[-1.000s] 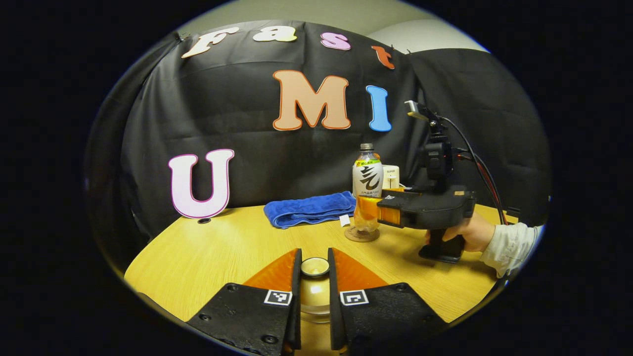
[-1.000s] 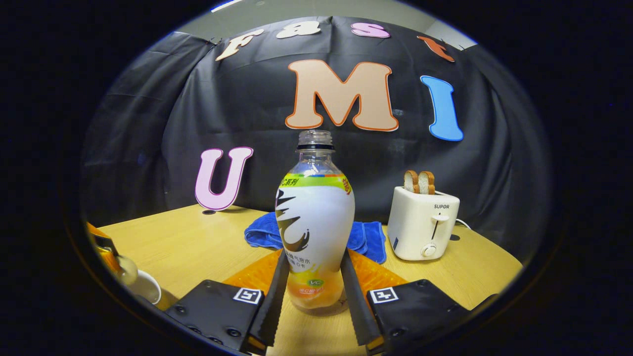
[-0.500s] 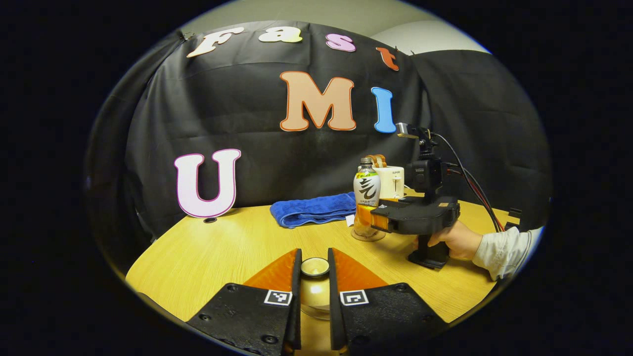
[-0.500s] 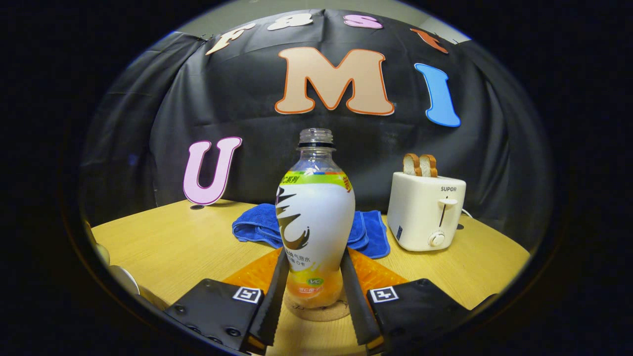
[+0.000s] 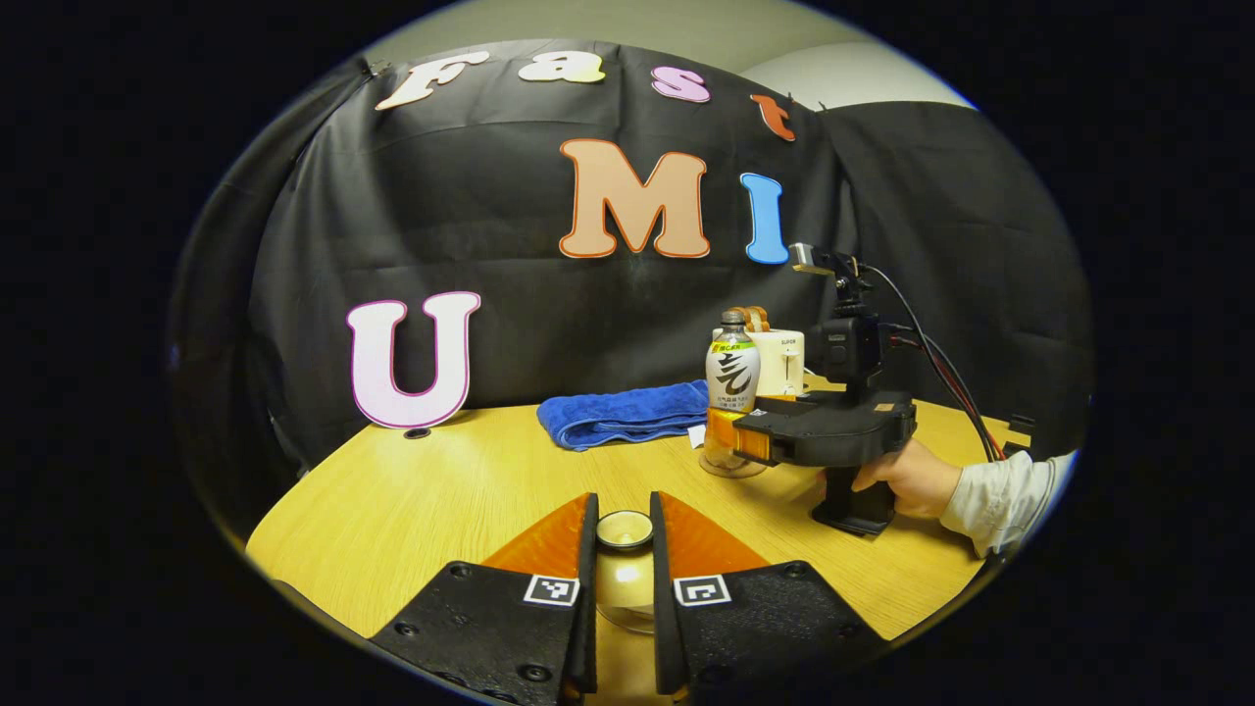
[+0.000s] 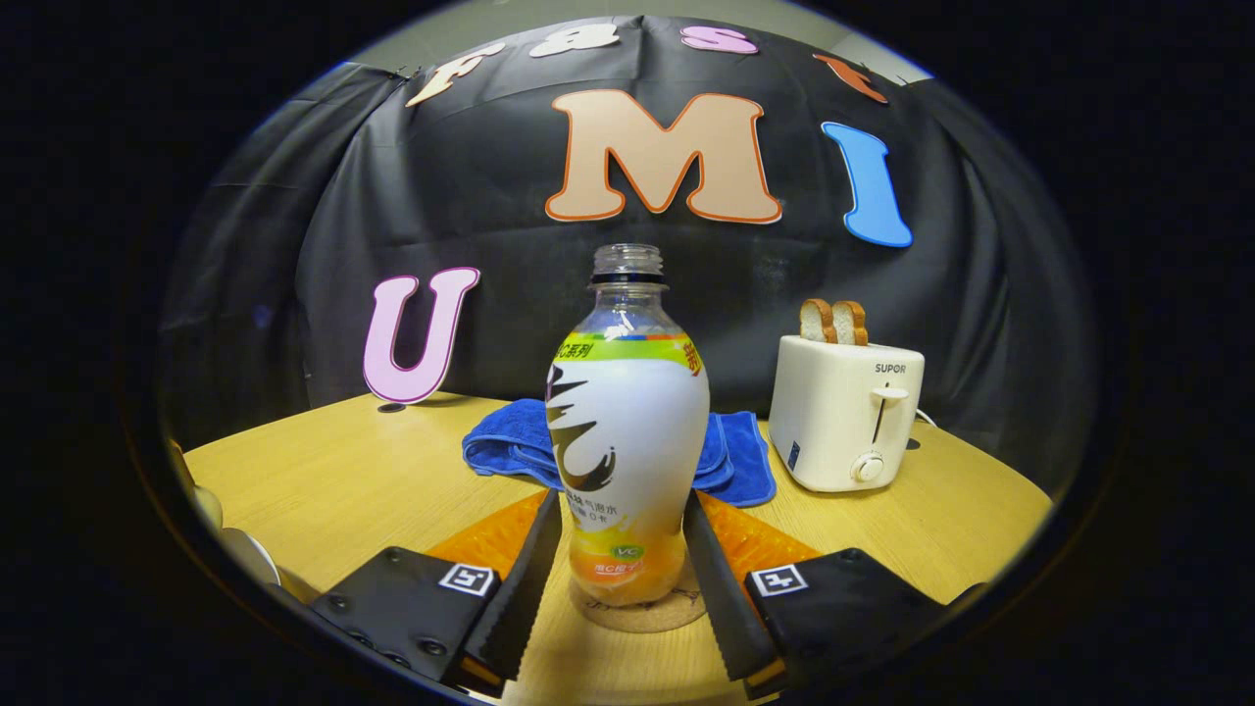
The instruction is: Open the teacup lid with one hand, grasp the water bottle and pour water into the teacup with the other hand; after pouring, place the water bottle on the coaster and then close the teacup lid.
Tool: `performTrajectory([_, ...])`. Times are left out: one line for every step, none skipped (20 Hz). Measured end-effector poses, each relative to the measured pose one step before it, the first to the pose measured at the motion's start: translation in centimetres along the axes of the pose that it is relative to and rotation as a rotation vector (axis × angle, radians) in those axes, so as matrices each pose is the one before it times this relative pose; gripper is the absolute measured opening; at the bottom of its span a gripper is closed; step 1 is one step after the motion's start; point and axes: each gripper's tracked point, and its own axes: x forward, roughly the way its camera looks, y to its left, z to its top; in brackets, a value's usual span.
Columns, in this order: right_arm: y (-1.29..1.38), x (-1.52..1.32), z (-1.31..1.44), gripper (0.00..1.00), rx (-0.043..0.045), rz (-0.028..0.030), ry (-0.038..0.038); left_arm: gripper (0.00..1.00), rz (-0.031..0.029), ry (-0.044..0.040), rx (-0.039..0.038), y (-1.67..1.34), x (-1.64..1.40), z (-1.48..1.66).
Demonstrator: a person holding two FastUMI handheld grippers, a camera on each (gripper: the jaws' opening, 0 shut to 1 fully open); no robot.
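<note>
In the right gripper view the water bottle, uncapped with a white label, stands upright on the round cork coaster. My right gripper is open, its fingers spread a little to either side of the bottle's lower body. The left gripper view shows the same bottle and right gripper at mid right, held by a hand. My left gripper is shut on the knob of the glassy teacup lid. The teacup's white rim peeks in at the far left edge of the right gripper view.
A folded blue towel lies behind the bottle. A white toaster with two bread slices stands at the back right. The round wooden table reaches to the black cloth wall. A sleeve comes in from the right.
The right gripper lowered the bottle onto the coaster, and its fingers have spread apart from the bottle. The left gripper has kept hold of the lid, almost unmoved.
</note>
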Motion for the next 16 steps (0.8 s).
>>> performTrajectory([0.015,-0.078,-0.007,0.8,-0.00283,0.00027,-0.00212,0.2,-0.00135,0.00135,-0.00127,-0.016,0.043,0.016])
performTrajectory([0.138,-0.152,0.049,0.84,-0.00358,0.00136,-0.00125,0.2,-0.00116,0.00115,-0.00134,0.0,0.116,-0.12])
performTrajectory([-0.2,-0.165,0.049,0.92,-0.00555,-0.00758,-0.00354,0.2,-0.00177,0.00282,-0.00082,-0.017,0.1,0.014])
performTrajectory([-0.084,-0.052,0.13,0.99,-0.00572,-0.00362,-0.00967,0.2,-0.00225,0.00091,0.00007,-0.055,0.087,-0.06])
performTrajectory([0.05,-0.466,0.307,1.0,-0.00345,0.00117,-0.00792,0.2,-0.00314,0.00012,-0.00224,-0.078,0.114,0.008])
performTrajectory([-0.053,-0.427,0.364,1.0,-0.0024,-0.00009,-0.00802,0.2,-0.00451,0.00084,-0.00288,-0.162,0.111,-0.107])
performTrajectory([-0.193,-0.41,0.296,1.0,-0.00007,-0.00197,-0.00937,0.2,-0.00456,0.0014,-0.00208,-0.107,0.177,-0.031])
performTrajectory([-0.257,-0.566,0.513,1.0,0.00086,-0.00579,-0.01503,0.2,-0.00374,0.003,-0.00183,-0.079,0.118,-0.071])
performTrajectory([-0.274,-0.522,0.41,1.0,0.00093,-0.00584,-0.01213,0.2,-0.0051,0.0012,-0.00161,-0.123,0.181,-0.103])
performTrajectory([-0.234,-0.567,0.504,1.0,0.00176,-0.00498,-0.01262,0.21,-0.00435,0.0024,-0.00439,-0.116,0.247,-0.138])
performTrajectory([-0.09,-0.744,0.489,1.0,0.00085,0.00028,-0.01108,0.21,-0.00498,0.00162,-0.00572,-0.095,0.22,-0.163])
performTrajectory([-0.134,-0.685,0.455,0.96,0.00018,0.00039,-0.00897,0.21,-0.00474,0.00549,-0.00327,-0.192,0.229,-0.279])
performTrajectory([-0.193,-0.711,0.551,0.96,-0.00028,0.00014,-0.00983,0.2,-0.00219,0.00493,-0.00221,-0.074,0.137,-0.247])
performTrajectory([-0.083,-0.705,0.653,1.0,0.0025,0.00105,-0.01373,0.21,-0.00248,0.00563,-0.0021,-0.049,0.223,-0.276])
performTrajectory([-0.045,-0.678,0.752,1.0,0.00547,0.00297,-0.01458,0.21,-0.00411,0.00942,-0.00182,-0.191,0.16,-0.352])
performTrajectory([-0.001,-0.619,0.69,1.0,0.00628,0.0036,-0.01535,0.21,-0.0025,0.00692,-0.00132,-0.176,0.045,-0.271])
